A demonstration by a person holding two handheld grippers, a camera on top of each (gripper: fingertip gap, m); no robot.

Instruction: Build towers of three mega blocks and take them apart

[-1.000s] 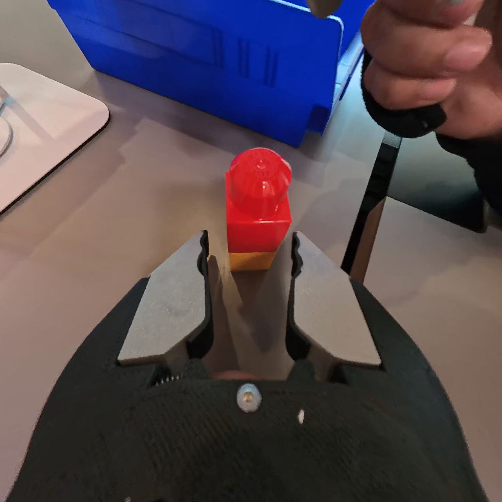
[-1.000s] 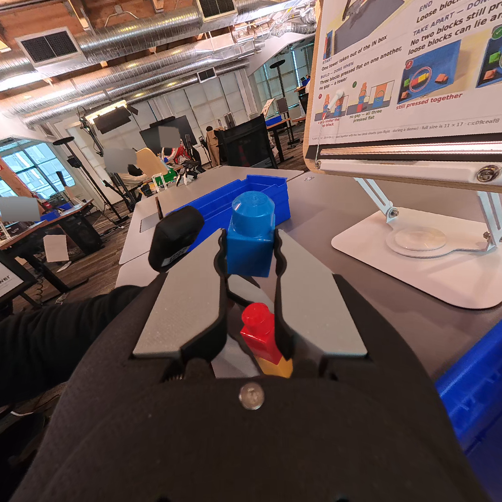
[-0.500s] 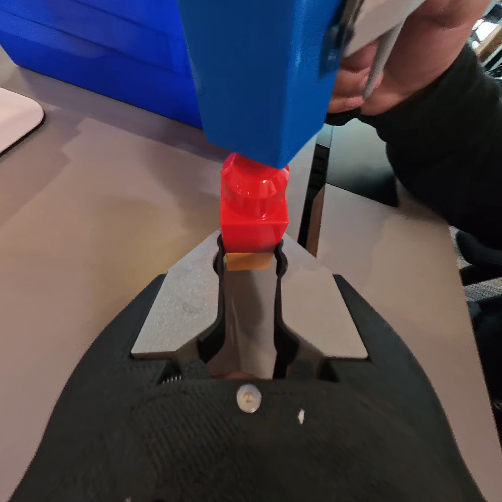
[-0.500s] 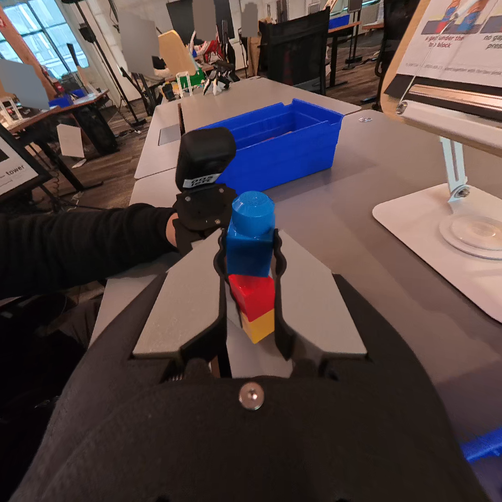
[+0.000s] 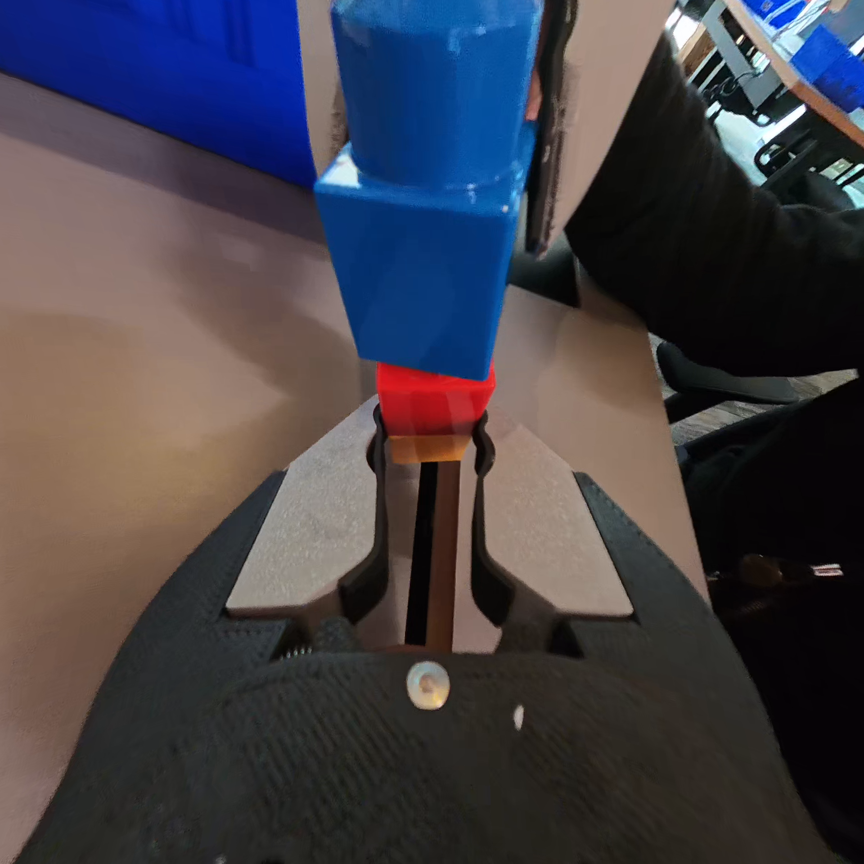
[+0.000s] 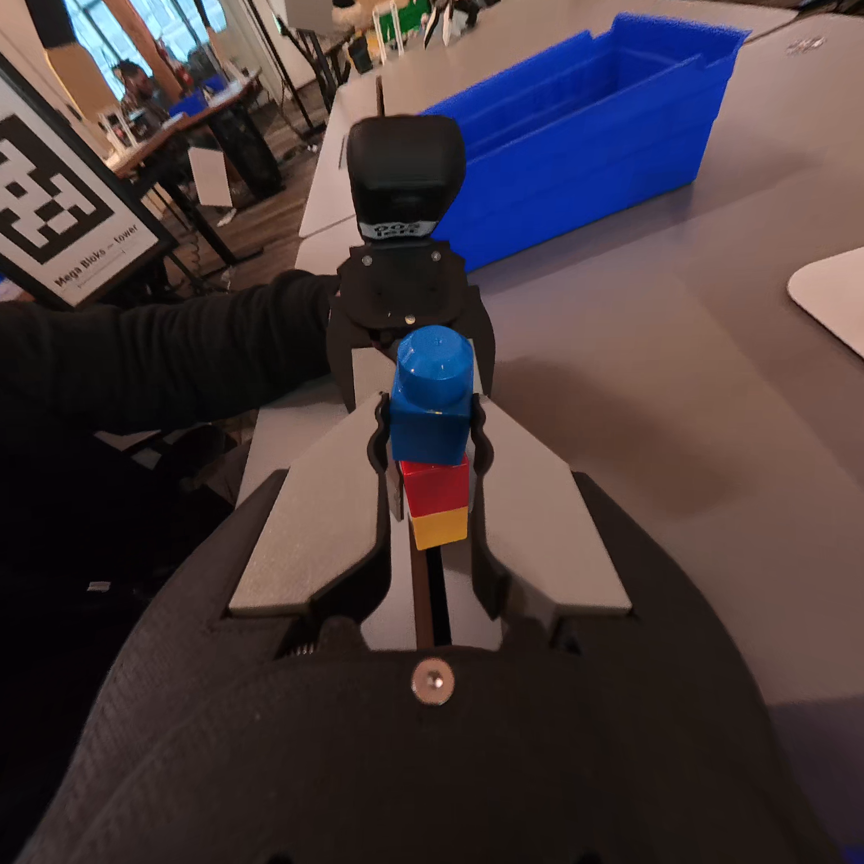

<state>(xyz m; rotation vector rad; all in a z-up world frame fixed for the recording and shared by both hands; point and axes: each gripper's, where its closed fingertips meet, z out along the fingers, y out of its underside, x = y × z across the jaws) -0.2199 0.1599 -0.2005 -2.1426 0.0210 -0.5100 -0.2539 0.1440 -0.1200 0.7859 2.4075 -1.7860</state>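
A three-block tower stands on the grey table: a yellow block (image 6: 439, 528) at the bottom, a red block (image 6: 437, 481) in the middle and a blue block (image 6: 430, 421) on top, slightly askew. My right gripper (image 6: 430, 423) is shut on the blue block. In the left wrist view my left gripper (image 5: 430, 437) is shut on the tower's base, at the seam between the red block (image 5: 435, 402) and the yellow block (image 5: 428, 450). The blue block (image 5: 421, 262) looms above. The left gripper's black body (image 6: 402, 290) shows behind the tower.
A blue bin (image 6: 584, 154) stands on the table beyond the tower and also shows in the left wrist view (image 5: 140, 79). A white stand base (image 6: 832, 299) lies at the right. A dark seam (image 5: 428, 551) between tabletops runs under the tower. A black sleeve (image 6: 163, 350) reaches in from the left. The grippers' ends are close to 8 cm from one another.
My left gripper closed on the red and yellow stack. My right gripper brought the blue block down from above onto the red block's stud.
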